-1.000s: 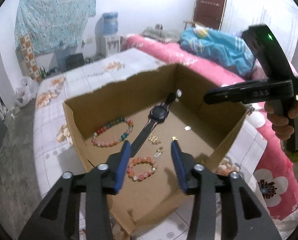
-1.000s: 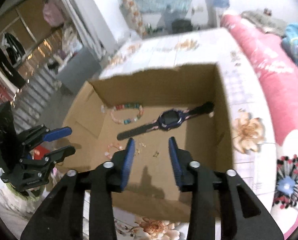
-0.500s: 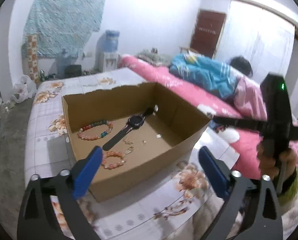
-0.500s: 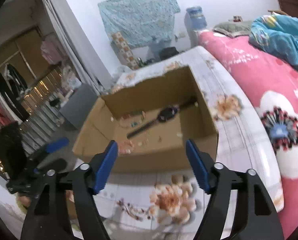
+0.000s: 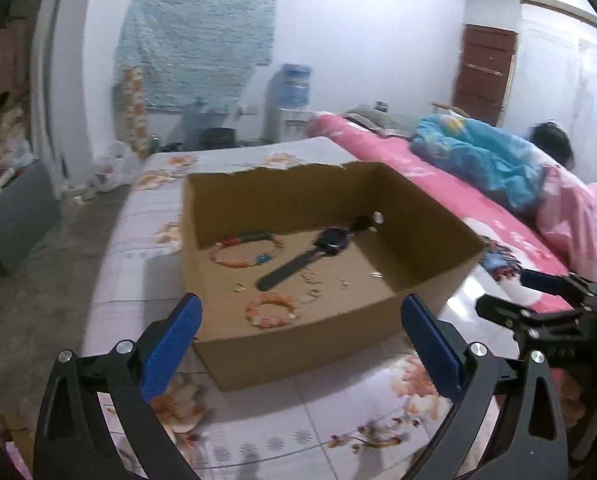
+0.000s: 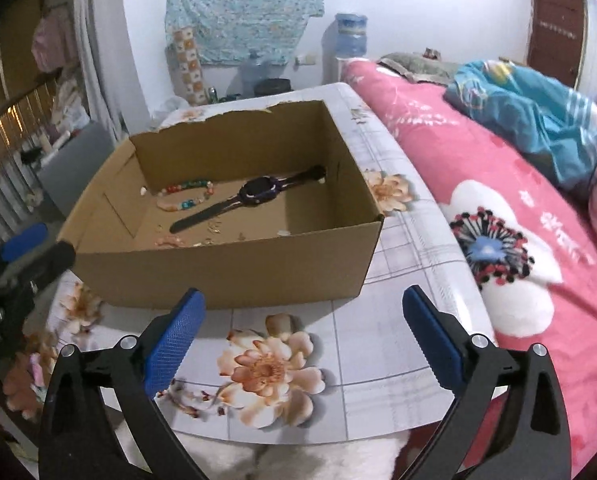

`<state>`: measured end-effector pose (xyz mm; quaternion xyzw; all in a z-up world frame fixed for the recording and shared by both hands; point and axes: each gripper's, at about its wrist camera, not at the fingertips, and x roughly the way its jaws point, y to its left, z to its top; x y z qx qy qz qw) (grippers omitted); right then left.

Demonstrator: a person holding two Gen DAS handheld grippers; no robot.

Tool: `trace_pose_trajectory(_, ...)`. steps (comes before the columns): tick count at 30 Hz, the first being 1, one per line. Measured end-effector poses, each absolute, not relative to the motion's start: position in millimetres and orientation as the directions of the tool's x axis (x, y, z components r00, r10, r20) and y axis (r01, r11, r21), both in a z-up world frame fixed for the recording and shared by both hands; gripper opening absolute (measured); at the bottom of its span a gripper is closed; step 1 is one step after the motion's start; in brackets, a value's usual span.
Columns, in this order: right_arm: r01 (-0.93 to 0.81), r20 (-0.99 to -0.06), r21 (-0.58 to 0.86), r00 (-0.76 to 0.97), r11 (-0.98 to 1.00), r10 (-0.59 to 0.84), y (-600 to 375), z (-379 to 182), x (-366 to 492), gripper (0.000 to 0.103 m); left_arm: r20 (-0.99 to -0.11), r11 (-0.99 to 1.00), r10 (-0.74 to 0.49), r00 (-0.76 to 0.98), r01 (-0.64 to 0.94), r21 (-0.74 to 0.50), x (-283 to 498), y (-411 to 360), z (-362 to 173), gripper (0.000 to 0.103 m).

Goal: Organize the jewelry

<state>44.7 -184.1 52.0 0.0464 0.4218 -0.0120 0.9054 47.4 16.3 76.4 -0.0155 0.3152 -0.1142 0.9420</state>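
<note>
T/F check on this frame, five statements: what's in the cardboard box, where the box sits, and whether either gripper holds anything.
1. The dark wristwatch with a long strap lies inside the open brown cardboard box. True.
2. The left gripper is clamped on a bead bracelet. False: its blue-padded jaws stand wide with nothing between them.
3. Two bead bracelets are in the box: a multicoloured one and a smaller orange-pink one. True.
4. The box sits on the pink floral bedspread. False: it sits on the flower-patterned white table beside the bed.
5. The right gripper holds the watch. False: its jaws are opening and empty, outside the box.
</note>
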Motion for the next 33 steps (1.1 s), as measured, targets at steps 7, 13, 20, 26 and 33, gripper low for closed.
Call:
trace_pose_trajectory(7, 0.048, -0.767, 0.014, 0.641, 0.999, -0.020, -176, 46, 53, 0.095, -0.551, 0.990, -0.142, 0.822, 0.129, -0.062, 46, 19, 80, 0.098)
trace_pose_trajectory(13, -0.004, -0.780, 0.045, 0.625, 0.999, 0.037, -172, 44, 61, 0.095, -0.613, 0.990, -0.116, 0.782, 0.140, -0.009, 48, 6, 71, 0.098)
trace_pose_trajectory(20, -0.010, -0.801, 0.076, 0.595, 0.997, 0.067, -175, 37, 72, 0.095, -0.701, 0.997, -0.059, 0.710, 0.071, -0.011, 65, -4, 59, 0.098)
trace_pose_trajectory(26, -0.018, -0.818, 0.093, 0.569, 0.995, 0.087, -177, 32, 79, 0.095, -0.716, 1.000, 0.007, 0.698, 0.003, 0.012, 72, -7, 58, 0.098)
trace_pose_trajectory(33, -0.041, -0.824, 0.094, 0.558, 0.995, 0.101, -173, 32, 83, 0.095, -0.726, 1.000, 0.020, 0.687, -0.029, 0.000, 69, -7, 60, 0.098)
